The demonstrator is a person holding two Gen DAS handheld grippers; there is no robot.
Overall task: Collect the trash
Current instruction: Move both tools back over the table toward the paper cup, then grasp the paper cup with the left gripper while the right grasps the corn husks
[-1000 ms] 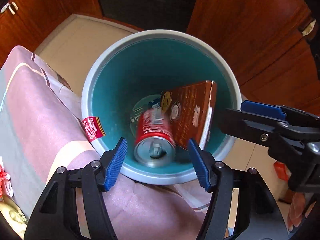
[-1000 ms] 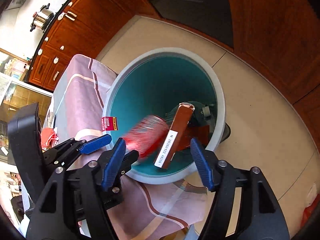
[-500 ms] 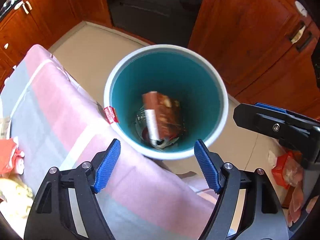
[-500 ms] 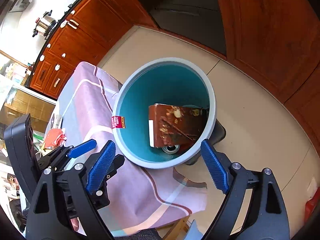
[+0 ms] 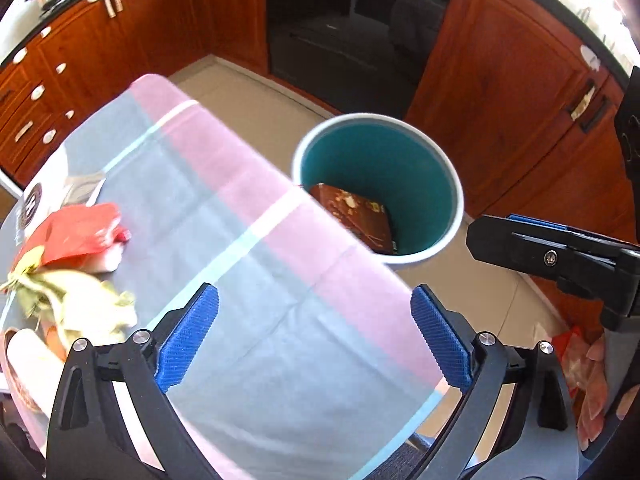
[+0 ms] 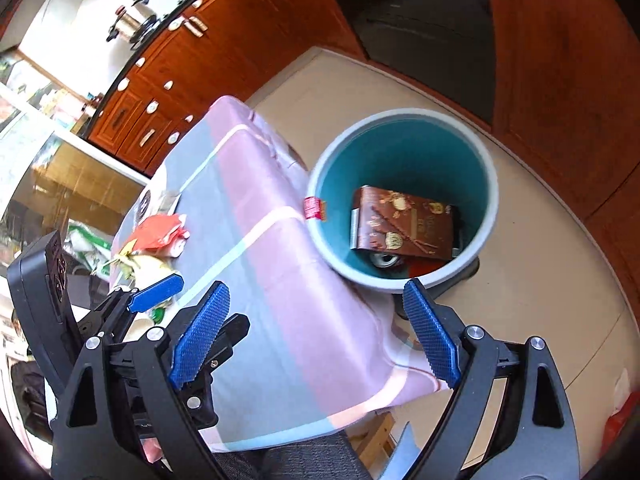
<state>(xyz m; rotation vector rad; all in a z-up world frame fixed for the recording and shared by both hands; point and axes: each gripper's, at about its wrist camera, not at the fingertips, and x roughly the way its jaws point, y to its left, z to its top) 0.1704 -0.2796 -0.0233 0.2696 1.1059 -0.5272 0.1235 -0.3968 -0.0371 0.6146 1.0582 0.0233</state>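
A: I am holding the left tongs wide and empty above the cloth-covered desk; their jaws have just been opening, with nothing between them. The right tongs are standing wide and empty too, having just opened.

B: Where is the remaining trash lying?

A: Well off to the left tongs' left side: a red wrapper touching a crumpled yellowish wrapper. I am judging both light, soft and crinkly, likely to slide on cloth, so I would be pinching a raised fold rather than a flat edge.

B: And the bin?

A: The teal bin is standing on the floor ahead of both tongs, just past the desk's edge, with a brown box inside.

B: What is the right view adding?

A: It is showing a can's end under the box and the bin's red label; the left view is hiding both, yet showing the wrappers closer.
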